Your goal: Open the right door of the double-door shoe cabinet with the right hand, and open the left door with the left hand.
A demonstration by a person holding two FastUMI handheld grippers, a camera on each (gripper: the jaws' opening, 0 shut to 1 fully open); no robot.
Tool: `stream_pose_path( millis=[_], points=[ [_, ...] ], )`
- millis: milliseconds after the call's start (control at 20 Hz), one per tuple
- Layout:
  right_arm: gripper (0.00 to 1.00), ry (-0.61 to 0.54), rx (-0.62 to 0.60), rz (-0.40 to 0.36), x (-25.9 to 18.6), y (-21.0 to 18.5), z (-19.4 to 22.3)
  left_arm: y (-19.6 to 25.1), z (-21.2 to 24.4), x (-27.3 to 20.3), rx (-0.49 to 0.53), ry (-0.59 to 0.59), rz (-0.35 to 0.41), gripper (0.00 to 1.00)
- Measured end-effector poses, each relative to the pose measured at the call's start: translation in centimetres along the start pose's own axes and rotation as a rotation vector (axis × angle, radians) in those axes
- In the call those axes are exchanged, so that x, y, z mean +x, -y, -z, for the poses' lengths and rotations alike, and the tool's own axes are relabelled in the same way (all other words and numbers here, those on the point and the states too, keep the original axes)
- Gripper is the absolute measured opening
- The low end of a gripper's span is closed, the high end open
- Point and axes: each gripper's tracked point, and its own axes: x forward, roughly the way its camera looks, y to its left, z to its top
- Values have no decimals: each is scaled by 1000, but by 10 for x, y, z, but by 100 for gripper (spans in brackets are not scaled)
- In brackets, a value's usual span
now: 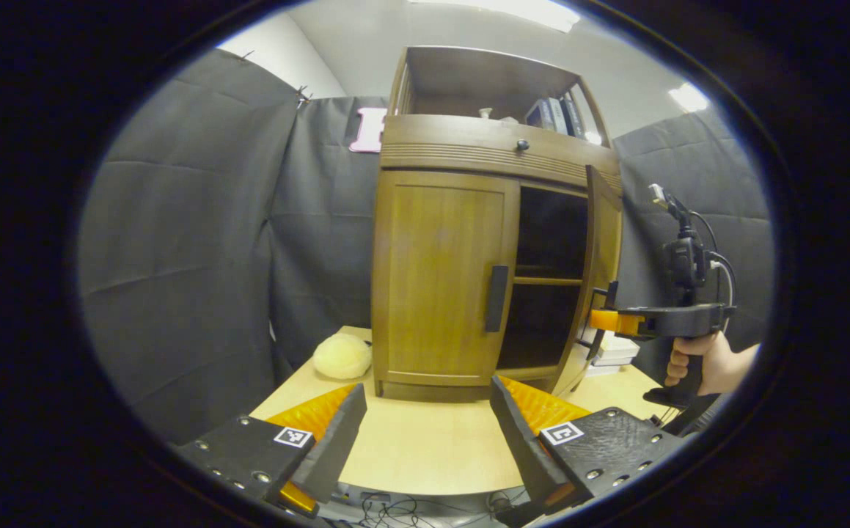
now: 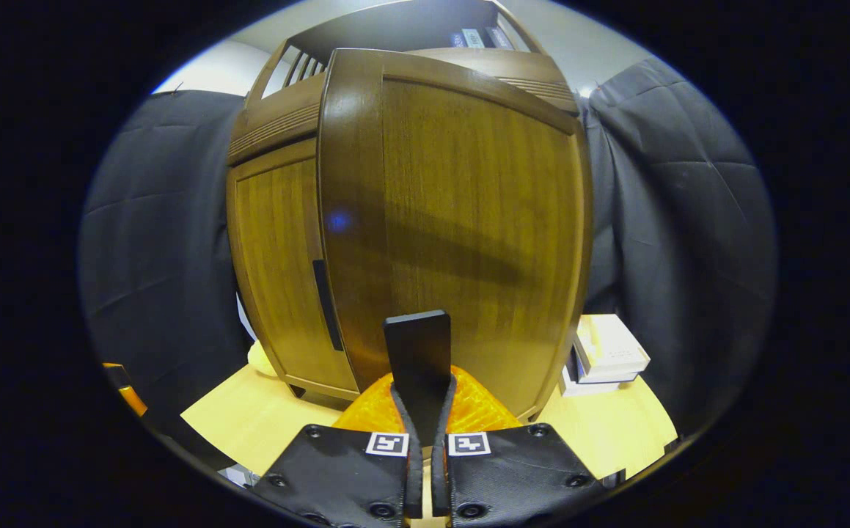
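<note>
The wooden shoe cabinet (image 1: 461, 147) stands on a pale table. Its left door (image 1: 439, 279) is closed, with a dark vertical handle (image 1: 497, 298) at its inner edge. The right door (image 1: 602, 242) is swung outward, baring dark shelves. My left gripper (image 1: 425, 433) is open, low over the table in front of the left door and well short of it. In the right gripper view the right door (image 2: 469, 220) looms close, and my right gripper (image 2: 423, 400) is shut on its dark handle (image 2: 417, 345). A hand holds that gripper (image 1: 612, 321) at the open door.
A yellow plush ball (image 1: 342, 356) lies on the table (image 1: 425, 455) left of the cabinet. A stack of books (image 2: 608, 352) sits to the right of it. Above the doors is a drawer with a knob (image 1: 522, 145), and books (image 1: 553, 114) stand on the top shelf.
</note>
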Motion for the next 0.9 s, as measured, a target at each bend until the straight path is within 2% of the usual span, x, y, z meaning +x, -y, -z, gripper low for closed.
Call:
stream_pose_path(
  millis=[100, 150, 400, 550, 700, 750, 800, 900],
  points=[
    [6, 3, -1, 19, 2, 1, 1, 7, 0, 4, 3, 1, 30, 99],
    [2, 2, 4, 28, 1, 1, 2, 12, 2, 6, 3, -1, 45, 99],
    [2, -2, 31, 74, -4, 7, -2, 39, 5, 14, 4, -13, 120, 99],
    [5, -3, 48, 95, -19, 32, 3, 49, 7, 17, 17, -7, 153, 99],
    [2, 1, 45, 115, -28, 50, 5, 54, 13, 21, 7, -17, 178, 96],
    [5, 4, 48, 115, -29, 54, 6, 56, 15, 25, 2, -23, 184, 99],
    [1, 8, 52, 116, -32, 59, 5, 59, 20, 29, 0, -28, 192, 99],
    [5, 17, 53, 119, -35, 69, 7, 66, 27, 34, 2, -37, 204, 97]
  ],
)
